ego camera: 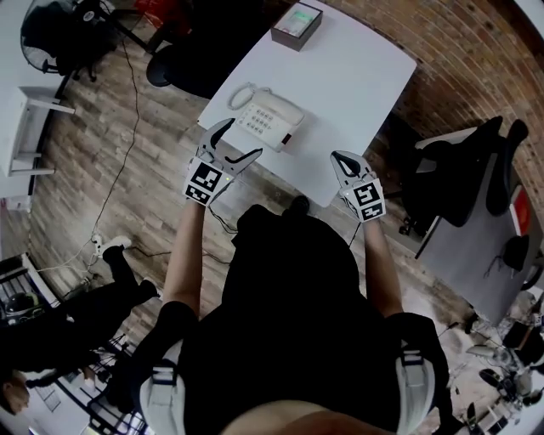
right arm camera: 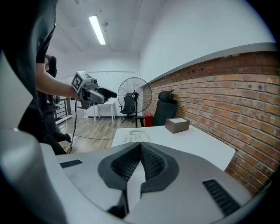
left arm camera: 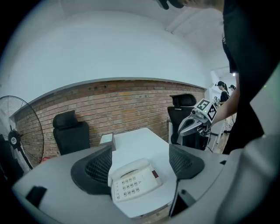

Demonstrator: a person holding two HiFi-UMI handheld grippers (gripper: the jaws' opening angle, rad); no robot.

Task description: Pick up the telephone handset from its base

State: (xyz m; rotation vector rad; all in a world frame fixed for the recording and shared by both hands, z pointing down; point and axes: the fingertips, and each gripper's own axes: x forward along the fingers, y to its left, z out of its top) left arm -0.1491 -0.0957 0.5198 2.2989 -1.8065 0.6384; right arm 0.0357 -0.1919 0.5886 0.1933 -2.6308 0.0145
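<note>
A white telephone [ego camera: 265,117] lies near the front left edge of the white table [ego camera: 357,85], its handset [ego camera: 242,95] resting on the base's left side. My left gripper [ego camera: 241,139] hovers open just in front of the phone, off the table edge. In the left gripper view the telephone [left arm camera: 133,183] and its handset [left arm camera: 129,168] show between the spread jaws of the left gripper [left arm camera: 141,161], with a gap to both. My right gripper [ego camera: 343,161] is shut and empty at the table's front edge. Its own view shows the right gripper [right arm camera: 141,148] closed, the telephone [right arm camera: 133,136] beyond.
A grey box [ego camera: 297,24] stands at the table's far end. Black office chairs [ego camera: 463,170] flank the table, with a brick wall [ego camera: 459,51] to the right. A standing fan [ego camera: 47,34] and a cable [ego camera: 127,144] are on the wooden floor at left.
</note>
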